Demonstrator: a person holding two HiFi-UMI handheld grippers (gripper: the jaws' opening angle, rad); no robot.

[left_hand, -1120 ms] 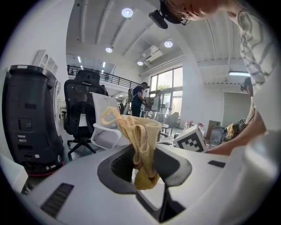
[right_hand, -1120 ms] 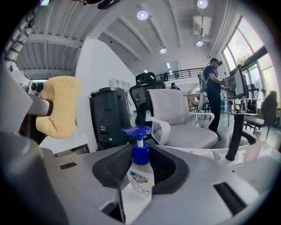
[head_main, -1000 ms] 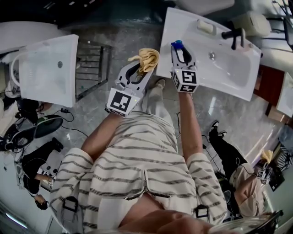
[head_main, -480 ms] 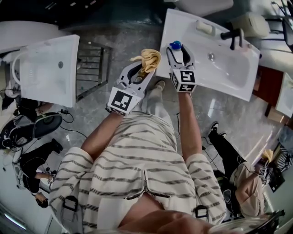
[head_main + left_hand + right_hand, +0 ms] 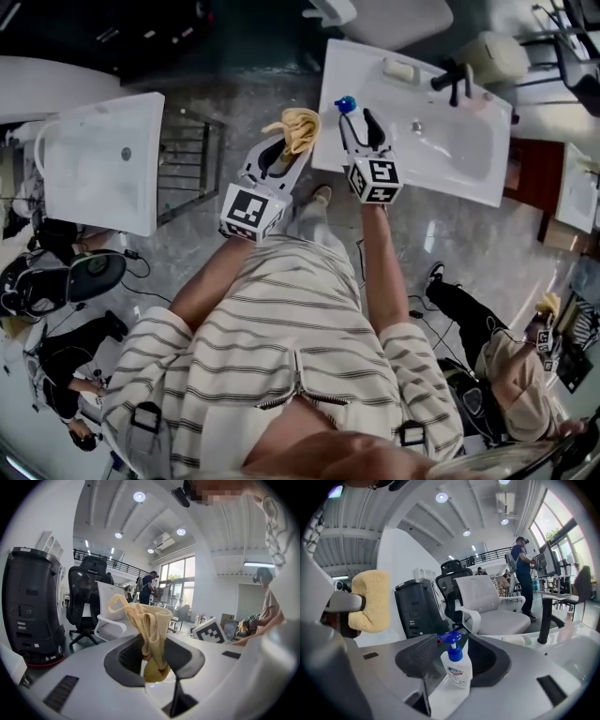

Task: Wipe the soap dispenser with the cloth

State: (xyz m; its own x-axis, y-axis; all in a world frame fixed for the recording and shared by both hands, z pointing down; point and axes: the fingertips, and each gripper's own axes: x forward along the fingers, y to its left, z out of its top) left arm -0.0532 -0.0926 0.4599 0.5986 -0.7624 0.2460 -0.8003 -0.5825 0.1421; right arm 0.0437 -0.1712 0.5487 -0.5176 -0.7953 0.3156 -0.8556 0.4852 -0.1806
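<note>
Right tool (image 5: 357, 125), jaws closing, has freed the soap dispenser (image 5: 457, 673) between them

- The left gripper (image 5: 284, 155) is held out ahead of the body, pointing forward and a little down, its marker cube (image 5: 248, 208) facing up at the head camera.
- Its jaws are pinched together on the cloth (image 5: 150, 634), which bunches up above them.
- The left forearm (image 5: 202, 281) is bare and angles forward from a striped sleeve.
- The right gripper (image 5: 361, 127) is level beside the left one, near it but not touching.
- Its jaws stand apart and are closing; the soap dispenser (image 5: 456, 667) stands in line between them, the pads not pressing on it.
- The right forearm (image 5: 384, 272) reaches almost straight forward.
</note>
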